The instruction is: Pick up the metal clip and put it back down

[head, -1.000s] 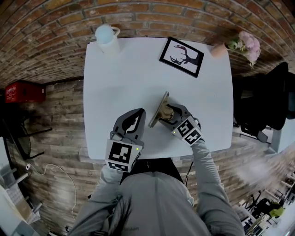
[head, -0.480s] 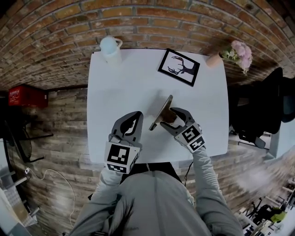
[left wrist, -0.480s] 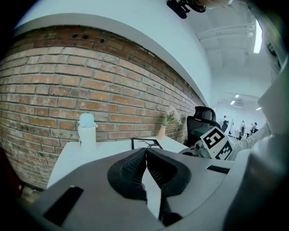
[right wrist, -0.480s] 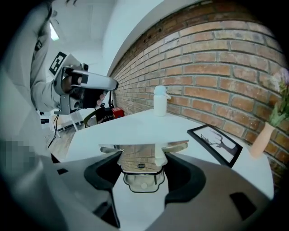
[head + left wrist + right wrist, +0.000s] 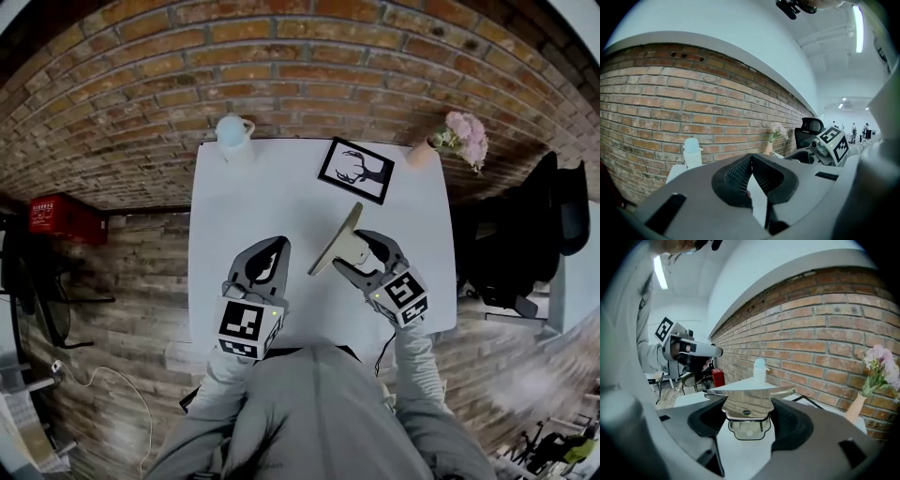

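- Brick wall behind, brick-pattern floor below; white desk [image 5: 281,187] in the middle, person standing at its near edge w/ one tool in each hand.
- Right tool [image 5: 361,246] is clamped on the metal clip [image 5: 339,242]. In the right gripper view both pads press the clip's [image 5: 747,401] shiny body from either side.
- Clip's long flat bar runs crosswise just past the right tool's [image 5: 747,417] tips. A smaller looped part sits further back between the jaws.
- In the head view the clip juts fwd and left from the right tool, tilted. It looks to be off the desk, w/ white surface showing beneath it in the right gripper view.
- Left tool [image 5: 270,251] is just left of the right tool and apart from the clip. Its jaws are together w/ nothing between; in its own view the tips [image 5: 751,161] meet.
- White bottle [image 5: 232,136] is well ahead of the left tool, at the desk's far edge.
- Framed deer picture [image 5: 356,171] lies ahead of the right tool, beyond the clip.
- Vase w/ pink flowers [image 5: 459,139] is ahead and right of the right tool, at the far corner.
- Red box [image 5: 64,217] is on the floor well left of the left tool; black chair [image 5: 525,244] is right of the right tool, off the desk.
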Demonstrator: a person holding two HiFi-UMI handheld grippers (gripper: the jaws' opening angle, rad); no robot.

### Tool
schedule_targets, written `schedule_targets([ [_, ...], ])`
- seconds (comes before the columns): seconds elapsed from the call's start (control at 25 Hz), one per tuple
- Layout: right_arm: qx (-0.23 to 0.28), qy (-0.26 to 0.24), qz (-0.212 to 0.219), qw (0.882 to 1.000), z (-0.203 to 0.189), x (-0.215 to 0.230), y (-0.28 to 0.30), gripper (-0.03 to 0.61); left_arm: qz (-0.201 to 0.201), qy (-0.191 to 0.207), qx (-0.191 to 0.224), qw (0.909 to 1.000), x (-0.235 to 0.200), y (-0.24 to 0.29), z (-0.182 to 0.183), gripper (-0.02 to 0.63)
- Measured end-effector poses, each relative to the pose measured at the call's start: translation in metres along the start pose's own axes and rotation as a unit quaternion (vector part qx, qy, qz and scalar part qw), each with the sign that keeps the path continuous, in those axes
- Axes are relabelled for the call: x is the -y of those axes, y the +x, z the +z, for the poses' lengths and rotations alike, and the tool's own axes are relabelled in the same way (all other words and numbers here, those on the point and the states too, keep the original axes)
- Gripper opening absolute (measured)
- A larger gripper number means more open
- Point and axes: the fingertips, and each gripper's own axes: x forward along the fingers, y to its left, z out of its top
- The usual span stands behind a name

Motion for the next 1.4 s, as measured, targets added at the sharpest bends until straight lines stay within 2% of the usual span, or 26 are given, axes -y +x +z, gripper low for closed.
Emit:
schedule_targets([
  [0.28, 0.072, 0.018, -0.017, 0.997, 0.038, 0.005, -0.037, 0.301, 0.008, 0.014, 0.015, 0.9998, 0.009, -0.014, 0.016, 0.028],
  [0.48, 0.113, -0.002, -0.016, 0.993, 0.065, -0.001, -0.061, 0.301, 0.010, 0.028, 0.023, 0.9993, 0.017, -0.020, 0.026, 0.028],
  [0.72, 0.168, -0.006, -0.040, 0.985, 0.090, -0.006, -0.092, 0.301, 0.018, 0.031, 0.031, 0.9989, 0.023, -0.029, 0.031, 0.028],
  [1.12, 0.231, 0.033, -0.076, 0.970, 0.096, -0.008, -0.130, 0.301, 0.031, 0.024, 0.033, 0.9987, 0.027, -0.038, 0.031, 0.028],
  [1.4, 0.227, 0.043, -0.094, 0.968, 0.088, -0.006, -0.133, 0.301, 0.034, 0.018, 0.031, 0.9988, 0.024, -0.039, 0.027, 0.028],
])
